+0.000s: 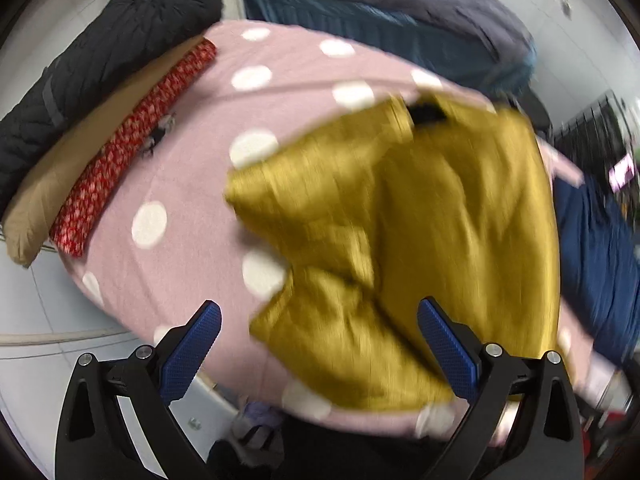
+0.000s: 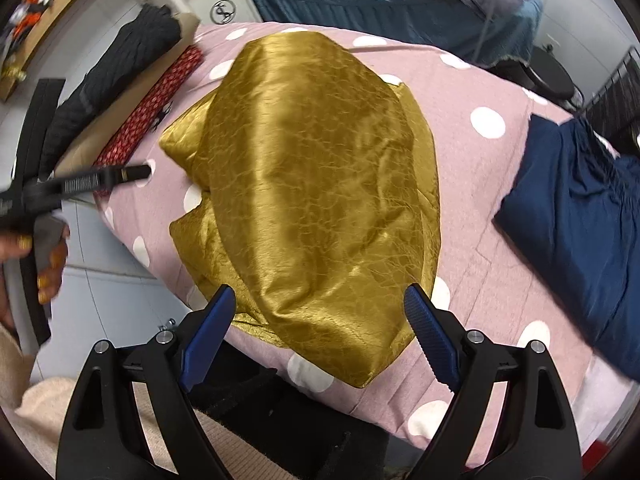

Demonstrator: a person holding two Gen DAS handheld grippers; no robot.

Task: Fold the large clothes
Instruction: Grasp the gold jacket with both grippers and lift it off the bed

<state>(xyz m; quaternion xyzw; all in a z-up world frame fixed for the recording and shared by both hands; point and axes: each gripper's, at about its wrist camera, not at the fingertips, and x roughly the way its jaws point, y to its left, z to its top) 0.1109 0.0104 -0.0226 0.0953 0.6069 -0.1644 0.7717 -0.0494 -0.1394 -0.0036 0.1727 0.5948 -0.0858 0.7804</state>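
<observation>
From your left wrist, your left gripper (image 1: 320, 344) is pointing steeply down, its jaws standing wide with nothing between them, above the blurred mustard-gold garment (image 1: 400, 232) lying on the pink polka-dot cover (image 1: 180, 184).

From your right wrist, your right gripper (image 2: 320, 328) is hovering wide and empty over the garment's near edge, while your left hand (image 2: 44, 264) is gripping its tool at the left edge.

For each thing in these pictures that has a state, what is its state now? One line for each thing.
Gold garment: lying crumpled on the pink dotted blanket, held by no tool.
Left tool: open, nothing between its pads.
Right tool: open, above the garment's near edge.
Navy garment: folded, lying on the blanket's right side.
Black jacket: bundled beside the blanket.
</observation>
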